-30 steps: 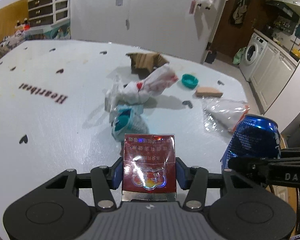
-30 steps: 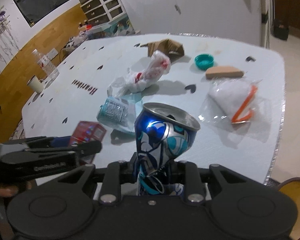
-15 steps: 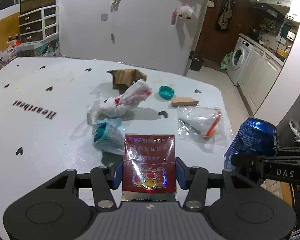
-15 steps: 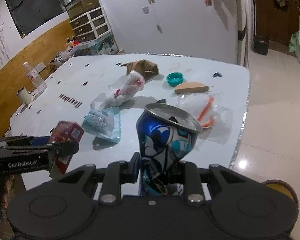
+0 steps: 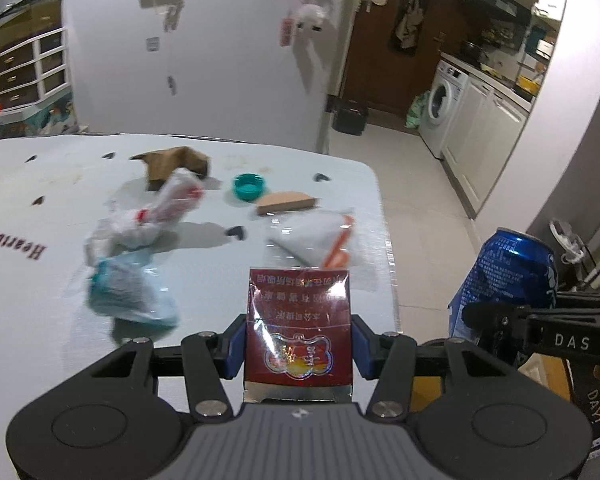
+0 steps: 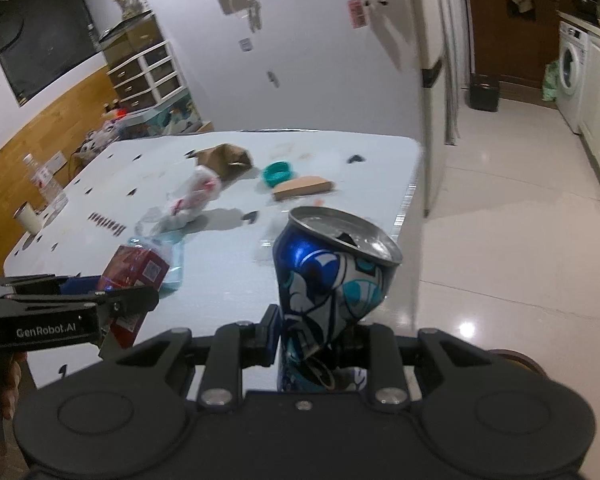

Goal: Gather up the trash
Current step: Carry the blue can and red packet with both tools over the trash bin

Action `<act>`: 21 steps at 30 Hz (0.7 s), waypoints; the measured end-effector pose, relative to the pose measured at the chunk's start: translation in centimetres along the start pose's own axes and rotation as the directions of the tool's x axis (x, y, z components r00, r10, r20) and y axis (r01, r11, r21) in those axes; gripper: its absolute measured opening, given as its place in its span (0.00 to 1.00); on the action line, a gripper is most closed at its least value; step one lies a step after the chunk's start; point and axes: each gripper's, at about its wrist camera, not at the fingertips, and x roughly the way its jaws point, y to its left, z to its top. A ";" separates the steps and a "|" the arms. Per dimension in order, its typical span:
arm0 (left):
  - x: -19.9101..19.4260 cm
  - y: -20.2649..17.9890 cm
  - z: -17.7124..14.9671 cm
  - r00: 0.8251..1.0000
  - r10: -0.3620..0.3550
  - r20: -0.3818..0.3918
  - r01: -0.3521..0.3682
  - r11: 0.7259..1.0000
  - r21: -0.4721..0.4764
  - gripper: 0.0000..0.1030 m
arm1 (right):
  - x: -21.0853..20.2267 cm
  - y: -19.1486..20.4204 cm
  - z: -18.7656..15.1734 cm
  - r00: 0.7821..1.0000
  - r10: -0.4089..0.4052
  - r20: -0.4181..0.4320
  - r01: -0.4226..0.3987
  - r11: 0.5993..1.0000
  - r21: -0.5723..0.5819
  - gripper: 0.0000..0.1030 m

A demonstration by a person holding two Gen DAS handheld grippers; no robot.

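Note:
My left gripper (image 5: 298, 346) is shut on a dark red cigarette pack (image 5: 299, 328), held upright above the near edge of the white table (image 5: 40, 184). The same red pack (image 6: 134, 270) shows at the left of the right wrist view. A crushed blue drink can (image 6: 332, 292) stands between the blue pads of my right gripper (image 6: 314, 340), which is shut on it; the blue can (image 5: 508, 276) also appears at the right in the left wrist view. On the table lie a white crumpled bag (image 5: 156, 212), a teal wrapper (image 5: 128, 292) and a clear bag with an orange strip (image 5: 320, 236).
A brown paper piece (image 5: 172, 162), a teal lid (image 5: 250, 186) and a tan wedge (image 5: 286, 202) lie at the table's far side. A plastic bottle (image 6: 46, 180) and a cup (image 6: 28, 218) stand far left. Tiled floor (image 6: 520, 220) and a washing machine (image 5: 440, 108) lie to the right.
Both grippers have pulled back and up from the table with the pack and can still held; the trash on the table now looks farther away and more floor shows.

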 end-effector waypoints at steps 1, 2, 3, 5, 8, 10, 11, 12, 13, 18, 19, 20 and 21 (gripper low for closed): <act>0.3 -0.8 0.1 1.000 -0.006 -0.003 0.006 1.000 0.007 0.51 | -0.3 -0.9 -0.1 1.000 -0.007 0.003 0.007 1.000 0.008 0.25; 0.5 -1.5 0.2 1.000 -0.012 -0.005 0.012 1.000 0.013 0.51 | -0.6 -1.7 -0.1 1.000 -0.014 0.006 0.014 1.000 0.014 0.25; 0.8 -2.2 0.3 1.000 -0.016 -0.008 0.016 1.000 0.018 0.51 | -0.8 -2.4 -0.2 1.000 -0.022 0.007 0.021 1.000 0.020 0.25; 1.4 -3.6 0.4 1.000 -0.026 -0.013 0.026 0.999 0.028 0.51 | -1.3 -4.1 -0.3 0.999 -0.036 0.009 0.036 0.999 0.034 0.25; 2.4 -5.8 0.8 0.999 -0.039 -0.019 0.040 0.998 0.042 0.51 | -1.8 -6.3 -0.3 0.999 -0.053 0.009 0.052 0.997 0.053 0.25; 3.2 -7.3 1.1 0.998 -0.050 -0.025 0.052 0.997 0.052 0.51 | -2.1 -7.9 -0.4 0.998 -0.064 0.008 0.063 0.996 0.068 0.25; 3.7 -8.0 1.3 0.998 -0.055 -0.029 0.057 0.997 0.057 0.51 | -2.2 -8.6 -0.5 0.998 -0.069 0.006 0.068 0.995 0.075 0.25; 4.1 -8.6 1.3 0.998 -0.060 -0.033 0.062 0.996 0.062 0.51 | -2.3 -9.4 -0.6 0.997 -0.074 0.004 0.073 0.994 0.083 0.25; 4.6 -9.3 1.4 0.997 -0.065 -0.039 0.067 0.995 0.067 0.51 | -2.4 -10.2 -0.7 0.997 -0.077 0.001 0.077 0.993 0.091 0.25; 7.4 -12.8 1.8 0.992 -0.093 -0.080 0.101 0.991 0.093 0.51 | -2.5 -13.9 -1.2 0.996 -0.092 -0.016 0.093 0.987 0.128 0.25; 8.1 -13.5 1.8 0.991 -0.099 -0.091 0.108 0.989 0.099 0.51 | -2.4 -14.7 -1.2 0.995 -0.096 -0.021 0.098 0.986 0.136 0.25; 8.6 -14.1 1.8 0.990 -0.104 -0.101 0.114 0.988 0.104 0.51 | -2.4 -15.5 -1.4 0.995 -0.099 -0.026 0.102 0.984 0.146 0.25; 9.3 -14.8 1.8 0.988 -0.108 -0.112 0.120 0.987 0.109 0.51 | -2.3 -16.2 -1.5 0.994 -0.103 -0.031 0.106 0.982 0.154 0.25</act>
